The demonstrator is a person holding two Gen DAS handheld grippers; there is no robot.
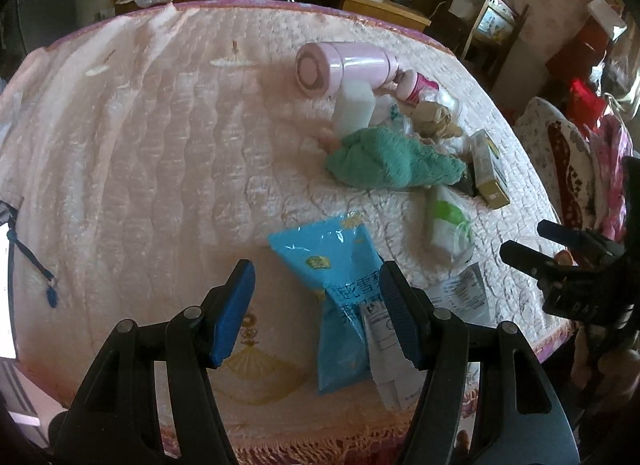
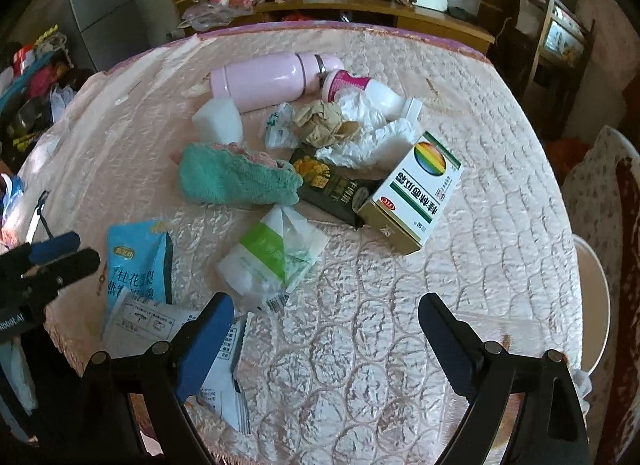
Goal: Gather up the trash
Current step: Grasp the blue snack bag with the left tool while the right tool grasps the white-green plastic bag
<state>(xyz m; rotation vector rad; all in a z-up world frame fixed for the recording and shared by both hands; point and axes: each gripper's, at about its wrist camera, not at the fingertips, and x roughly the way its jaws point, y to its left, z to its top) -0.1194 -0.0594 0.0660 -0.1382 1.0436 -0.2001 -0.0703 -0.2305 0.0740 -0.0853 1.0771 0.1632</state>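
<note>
1. A round table (image 2: 440, 305) under a quilted pink cover carries a scatter of litter, seen from 2 handheld grippers angled down at it.
2. The left gripper (image 1: 316, 313) hangs over the near edge with its blue-padded jaws spread. A blue snack packet (image 1: 336, 265) lies flat on the cover between them, closer to the right-hand pad, with no pad pressing on it.
3. A printed paper leaflet (image 2: 160, 321) lies partly on the blue packet's near end.
4. The right gripper (image 2: 326, 329) hovers above bare cover near the table's front, its jaws spread wide and empty. Its left-hand pad sits above the leaflet's edge.
5. A crumpled clear wrapper with a green band (image 2: 272, 261) lies just beyond the right gripper, between the blue packet and a medicine box (image 2: 412, 193).
6. The medicine box, white and gold with a rainbow disc, rests against a dark snack packet (image 2: 328, 185).
7. A teal knitted cloth (image 2: 236, 177) lies left of the dark packet.
8. Further back sit crumpled brown paper (image 2: 320, 125), white plastic film (image 2: 368, 137), a white foam block (image 2: 218, 121), a pink flask (image 2: 272, 79) on its side and a small white bottle with a pink label (image 2: 360, 91).
</note>
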